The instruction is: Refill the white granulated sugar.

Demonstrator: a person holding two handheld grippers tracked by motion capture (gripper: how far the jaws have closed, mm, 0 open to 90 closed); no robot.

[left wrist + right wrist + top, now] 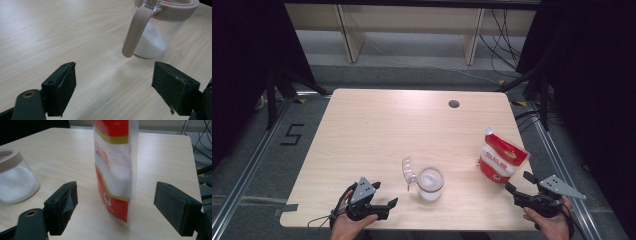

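Left gripper [384, 205]: We see it low at the left of the table [377, 120]. Its jaws stand wide apart and hold nothing. It points at the jar.
Jar [430, 184]: It stands near the middle of the table's front, just right of the left gripper. It is clear, with white powder inside and a pink rim. We think it is hard, smooth and a bit heavy, so it could slip. The flipped-up lid [409, 172] leans at its left.
Bag [502, 159]: It stands upright, right of the jar and well apart from it. It is red and white. We think it is soft and could fold or tip. We would pinch it at the middle, flat sides between the pads.
Right gripper [518, 182]: Jaws wide apart, nothing held, just in front of the bag.
Left gripper view: It shows the jar's pink strap [136, 30] hanging down its side.
Right gripper view: It shows the bag [115, 170] thin edge on, between the jaws but untouched.
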